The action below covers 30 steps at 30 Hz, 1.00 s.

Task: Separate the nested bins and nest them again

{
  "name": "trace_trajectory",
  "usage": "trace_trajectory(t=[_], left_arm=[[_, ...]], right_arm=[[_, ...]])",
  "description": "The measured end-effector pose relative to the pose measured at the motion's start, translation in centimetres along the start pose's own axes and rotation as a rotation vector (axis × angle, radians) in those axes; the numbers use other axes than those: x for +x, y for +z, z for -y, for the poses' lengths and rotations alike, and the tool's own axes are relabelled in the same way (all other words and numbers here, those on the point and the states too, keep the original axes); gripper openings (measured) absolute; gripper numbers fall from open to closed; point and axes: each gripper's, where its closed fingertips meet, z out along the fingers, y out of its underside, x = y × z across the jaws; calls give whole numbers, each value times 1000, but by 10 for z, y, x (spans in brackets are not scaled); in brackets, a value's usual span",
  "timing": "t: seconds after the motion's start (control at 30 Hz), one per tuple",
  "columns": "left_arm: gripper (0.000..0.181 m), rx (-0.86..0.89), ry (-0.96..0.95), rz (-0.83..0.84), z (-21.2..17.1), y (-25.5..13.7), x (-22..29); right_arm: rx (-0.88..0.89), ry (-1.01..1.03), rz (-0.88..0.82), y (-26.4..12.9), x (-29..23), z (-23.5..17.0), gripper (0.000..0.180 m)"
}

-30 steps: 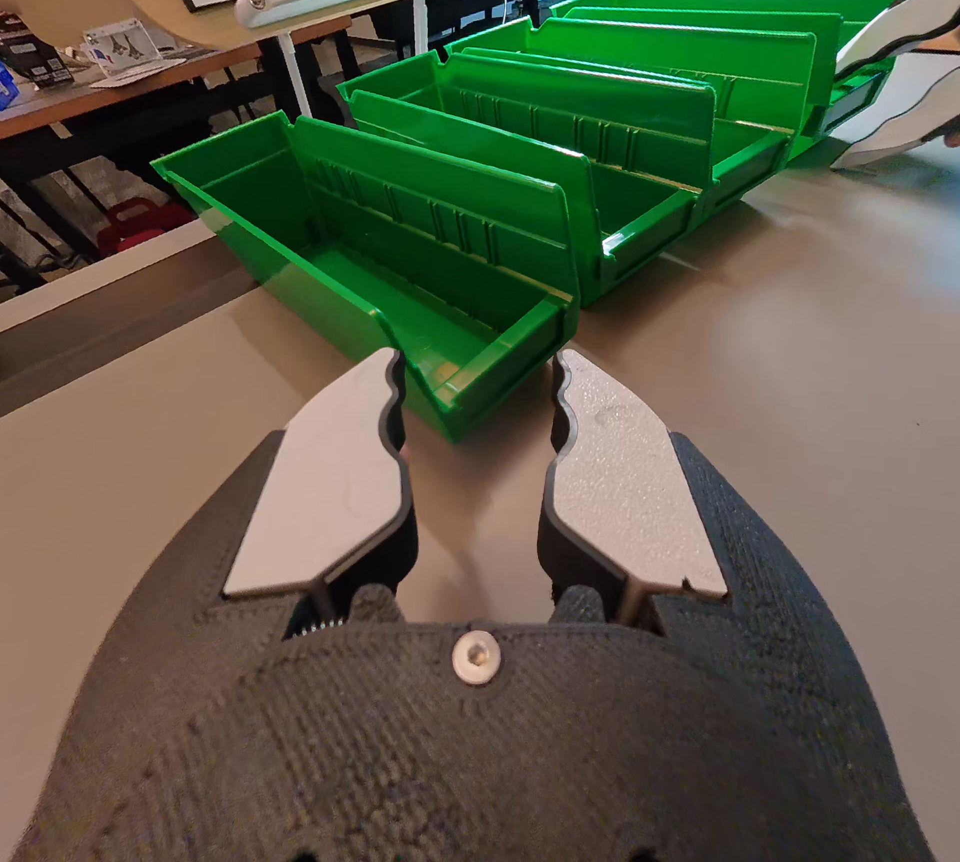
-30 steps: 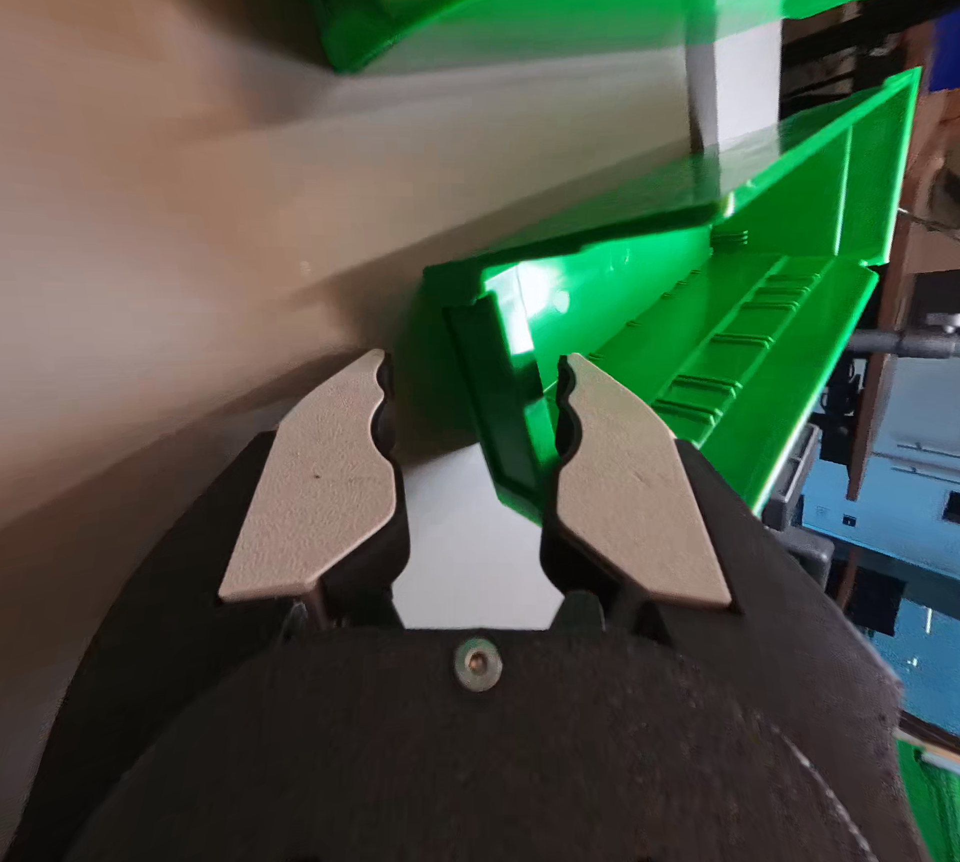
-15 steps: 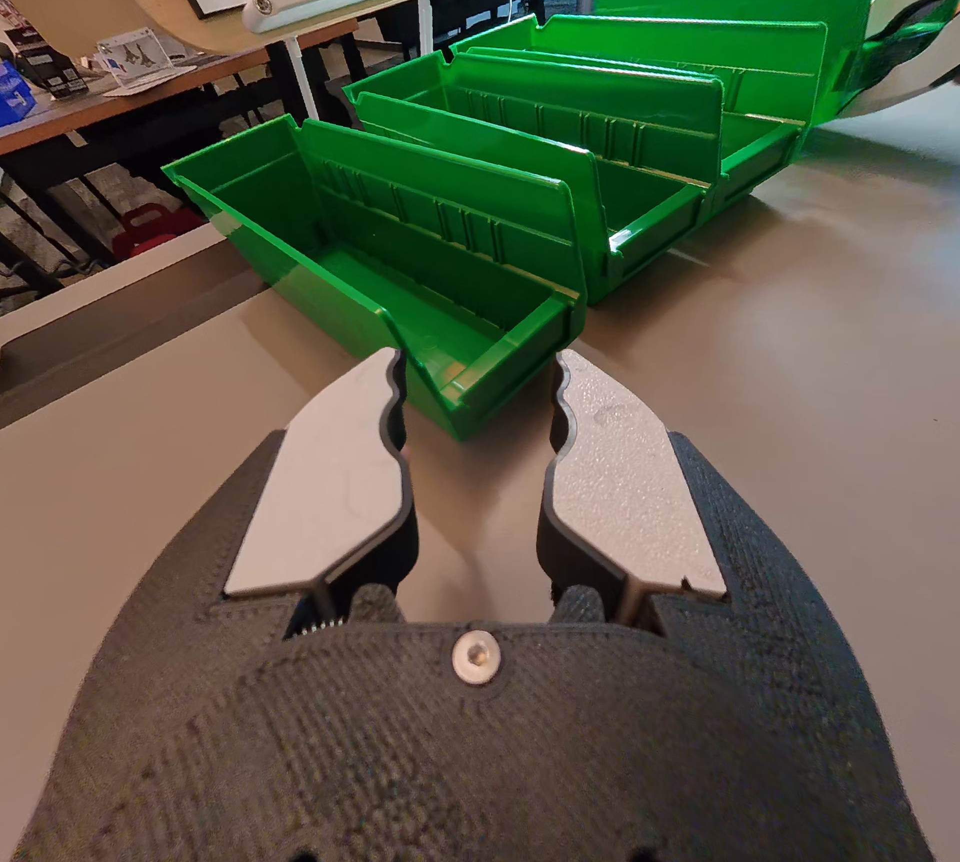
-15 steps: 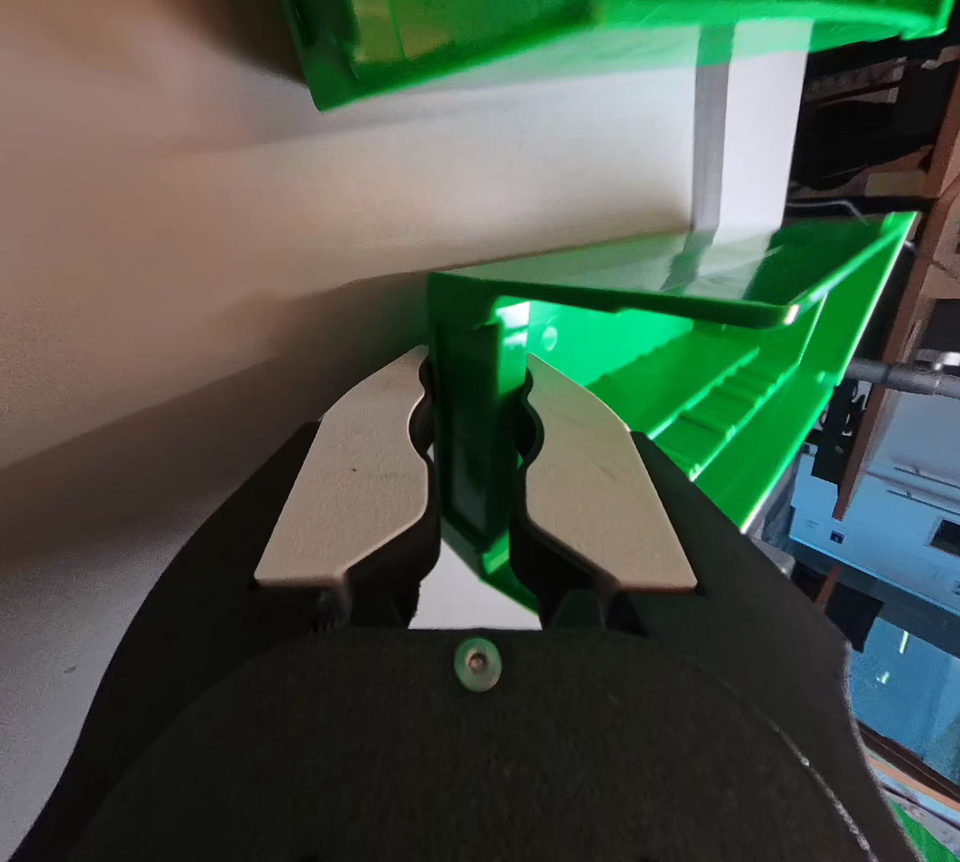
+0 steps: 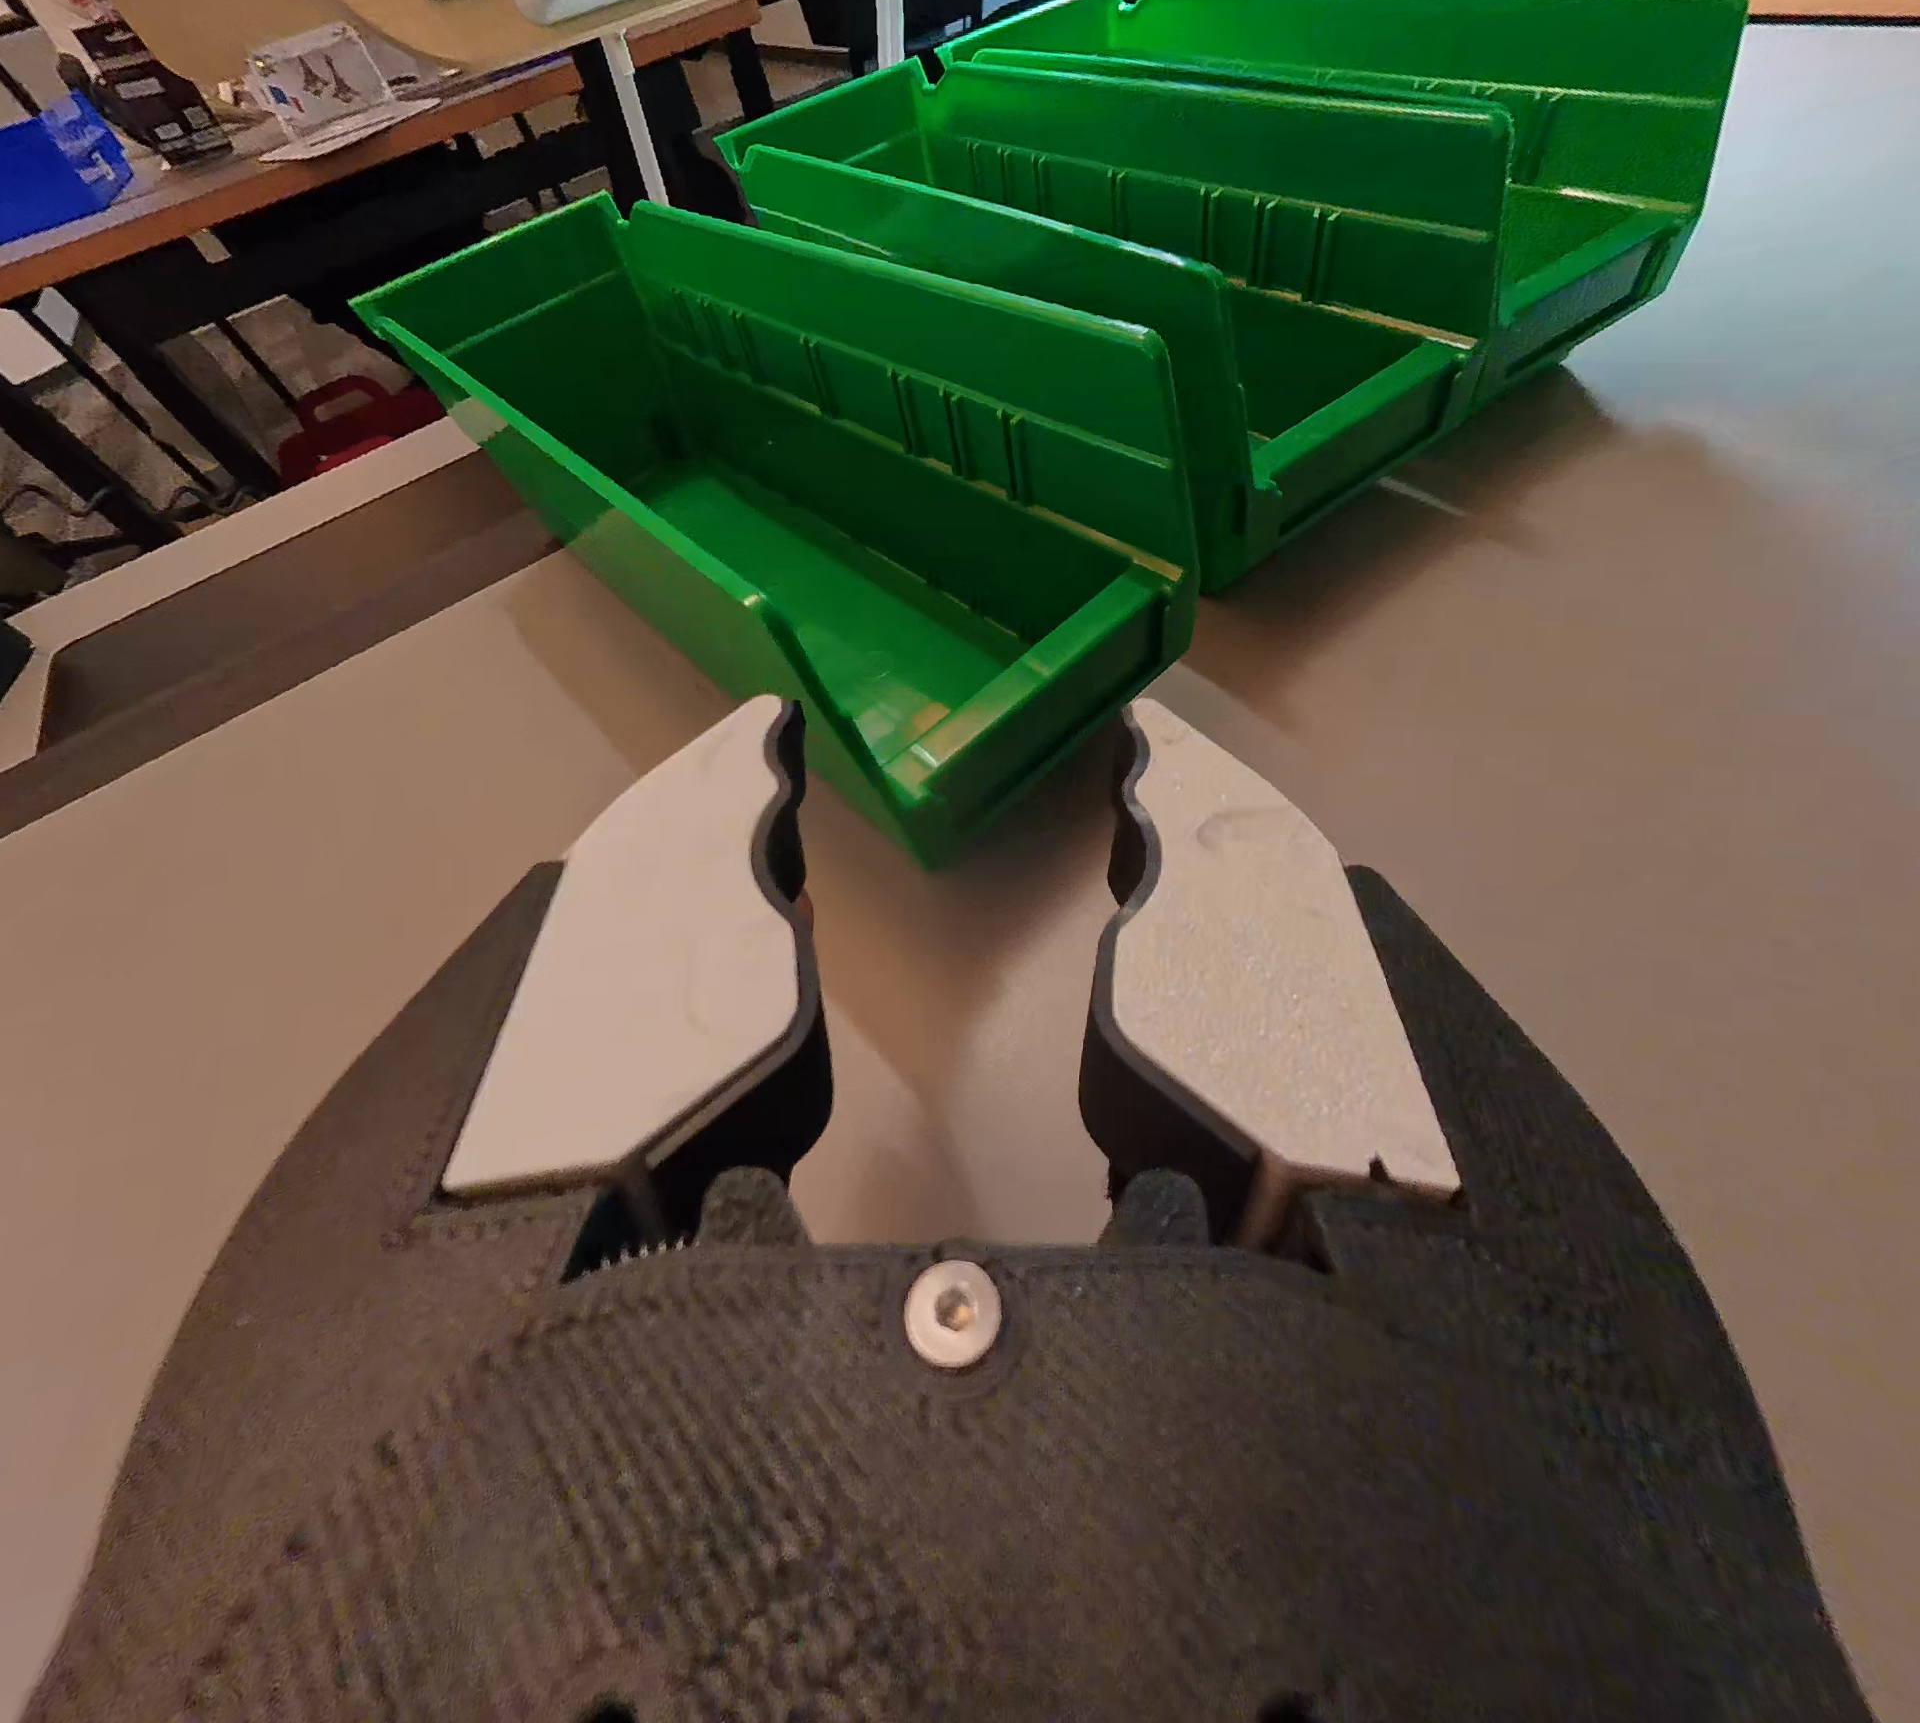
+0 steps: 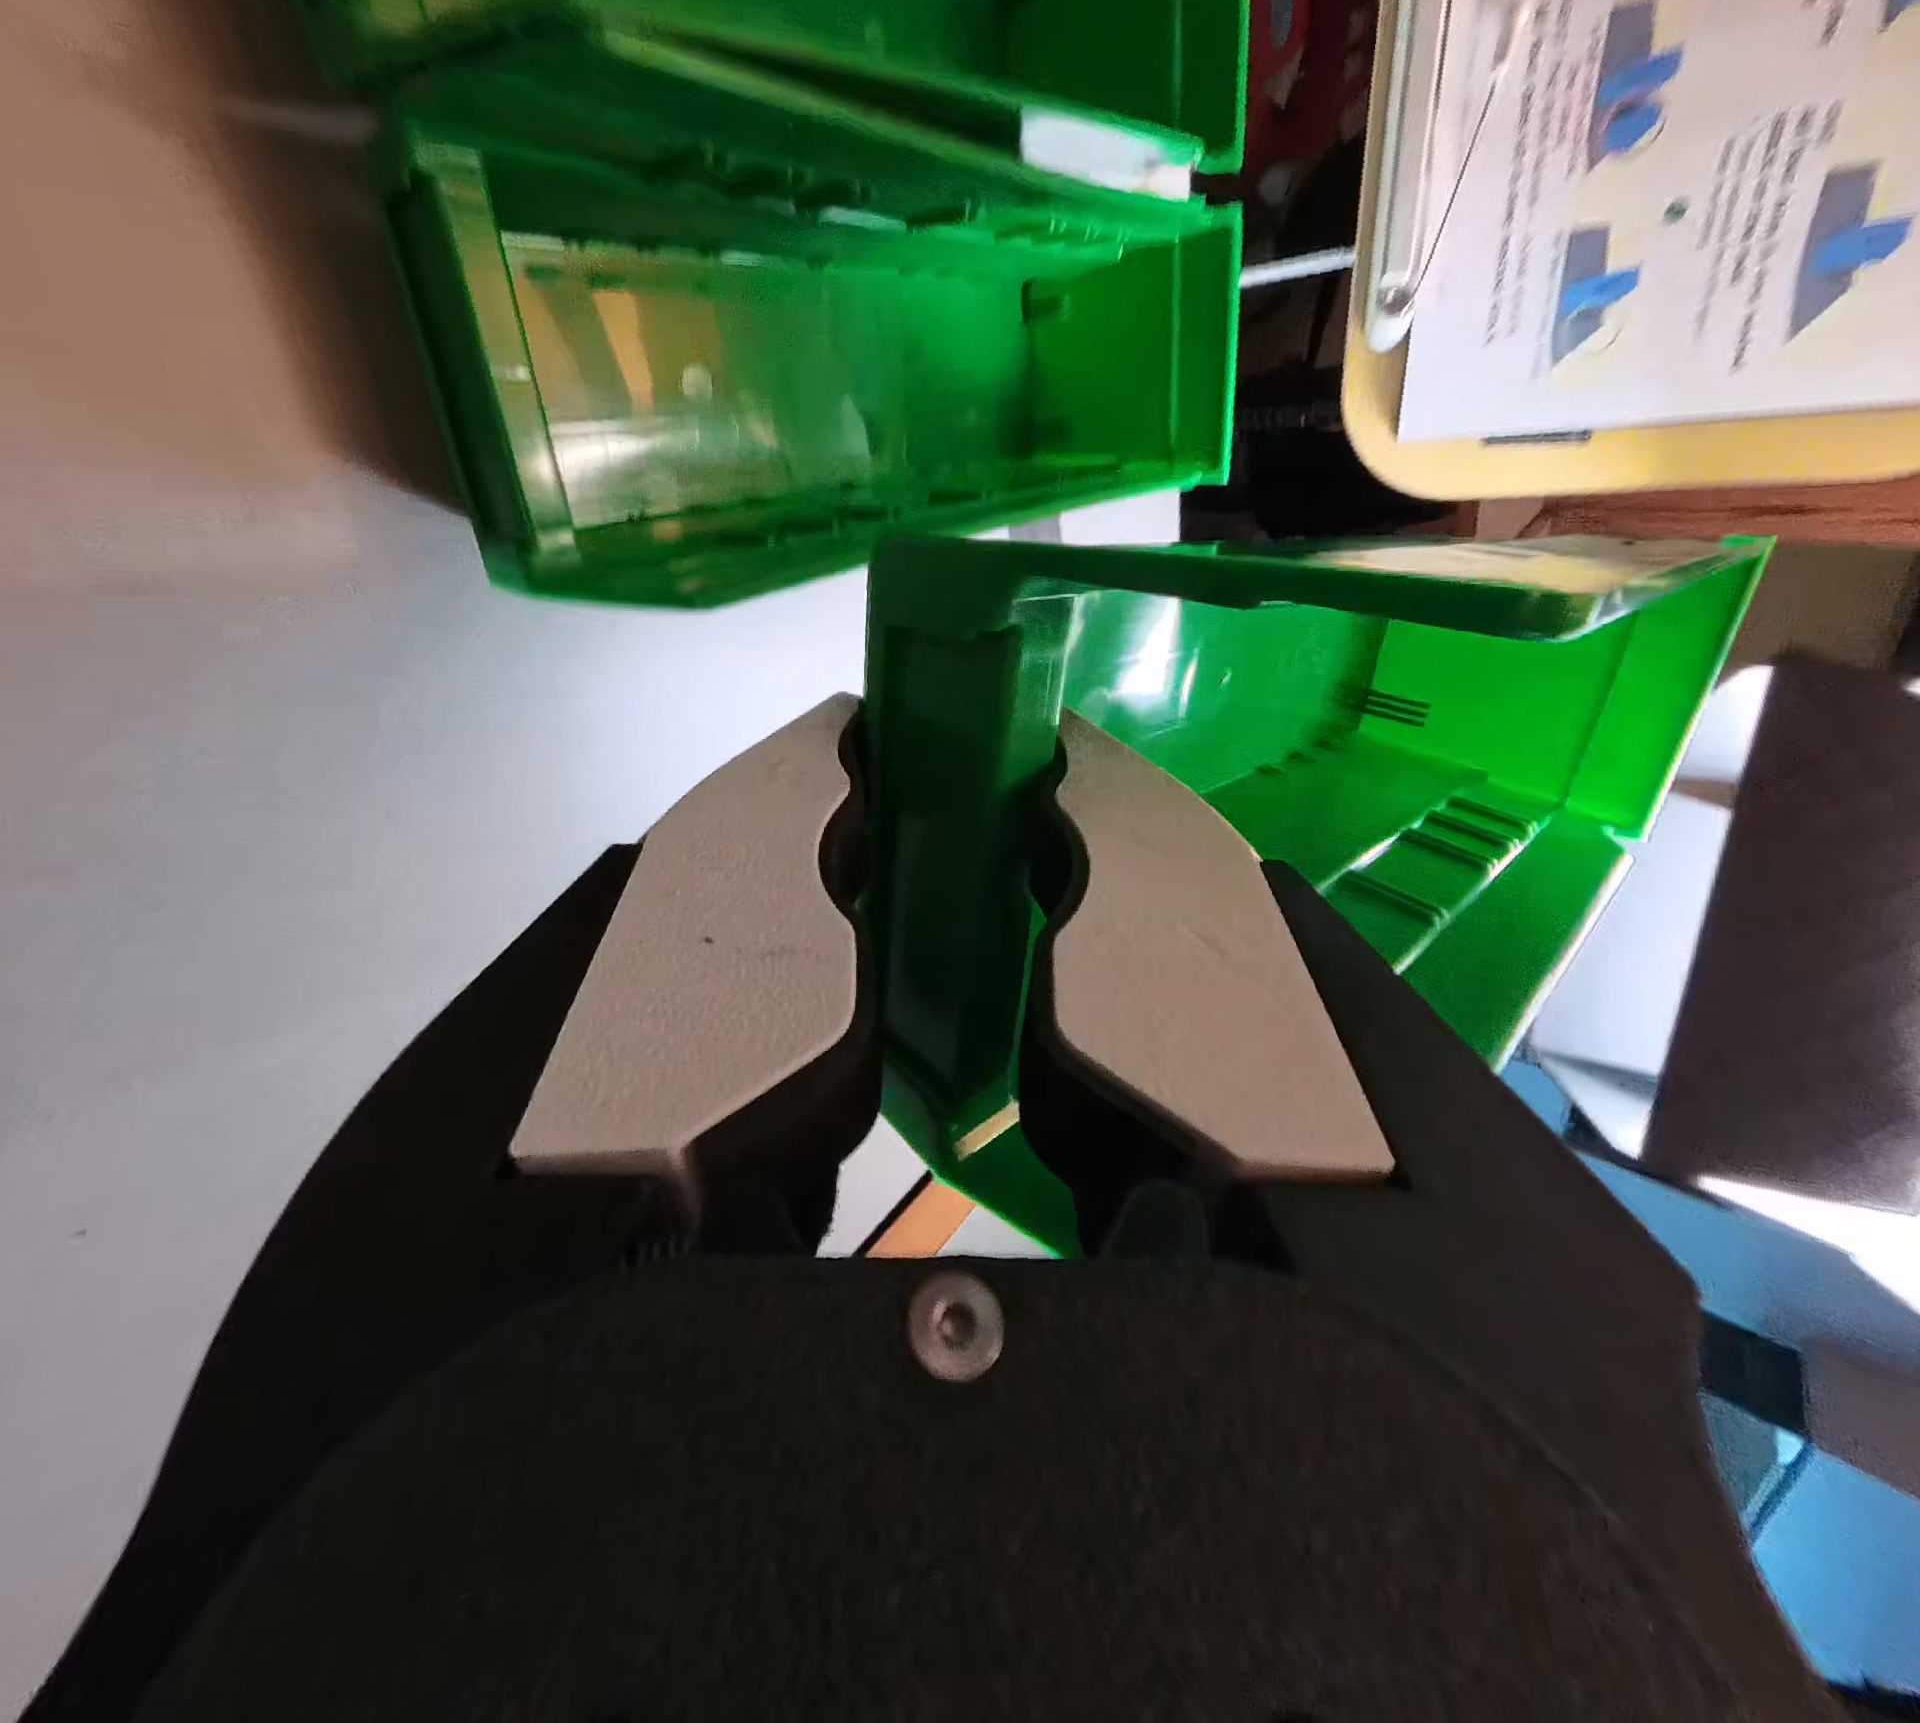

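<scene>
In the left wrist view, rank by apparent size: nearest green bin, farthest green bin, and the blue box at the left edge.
1. Nearest green bin, which looks largest, though nearness to the camera inflates it.
2. Farthest green bin; probably alike in true size.
3. Blue box, smallest and partly cropped.

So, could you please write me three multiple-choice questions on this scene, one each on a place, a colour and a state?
1. Where is the left gripper?
A) in front of the nearest bin's short end
B) inside the farthest bin
C) above the clipboard

2. What colour are the bins?
A) blue
B) green
C) red

3. What is the right gripper doing?
A) hanging open
B) shut on nothing
C) shut on the held bin's end wall

Answers: 1 A, its open fingers frame that end; 2 B, every bin in both views is green; 3 C, its fingers press the wall from both sides.
</scene>
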Motion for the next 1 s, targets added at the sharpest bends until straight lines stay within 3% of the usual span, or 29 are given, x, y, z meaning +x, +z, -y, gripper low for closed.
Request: trace_trajectory(t=[0.3, 0.6, 0.83, 1.0], left_arm=[[56, -5, -4, 19, 0, -1, -3], [56, -1, 0, 16, 2, -2, -3], [55, -4, 12, 13, 1, -1, 0], [55, -1, 10, 12, 1, -1, 0]], right_arm=[[60, -28, 102, 33, -18, 60, 28], [4, -84, 190, 67, -52, 63, 28], [-31, -125, 188, 73, -67, 56, 29], [39, -82, 173, 71, -69, 63, 32]])
